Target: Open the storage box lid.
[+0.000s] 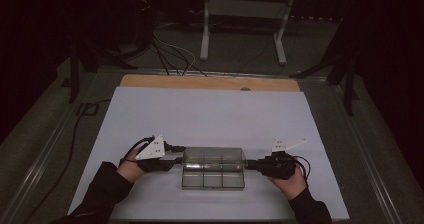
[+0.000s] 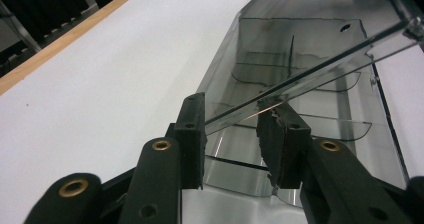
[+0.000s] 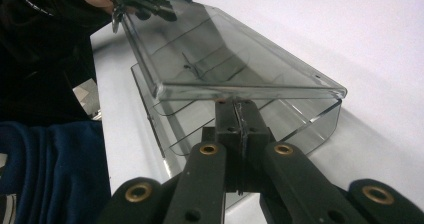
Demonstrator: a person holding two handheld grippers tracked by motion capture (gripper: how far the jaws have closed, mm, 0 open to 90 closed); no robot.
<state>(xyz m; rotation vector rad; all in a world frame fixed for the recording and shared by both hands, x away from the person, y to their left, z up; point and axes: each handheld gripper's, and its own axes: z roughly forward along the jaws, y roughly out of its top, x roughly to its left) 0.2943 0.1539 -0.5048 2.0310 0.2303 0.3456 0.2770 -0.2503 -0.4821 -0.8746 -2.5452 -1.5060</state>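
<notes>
High view: one clear box (image 1: 213, 174), left claw (image 1: 176, 161) apart at its lid, right claw (image 1: 248, 165) together.

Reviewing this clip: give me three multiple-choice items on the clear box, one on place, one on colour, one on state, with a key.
1. Where does the clear compartment box sit?
A. on the white sheet, between the two grippers
B. on the bare wood strip at the far edge
C. on the floor beside the table

2. What colour is the box?
A. opaque red
B. smoky, see-through grey
C. solid white

3. How is the lid?
A. lying apart on the table
B. pressed fully shut
C. raised at an angle above the base

Key: 1 A, the high view shows the left gripper and right gripper at its two ends; 2 B, dividers show through its walls; 3 C, the right gripper view shows a gap under the lid.
</notes>
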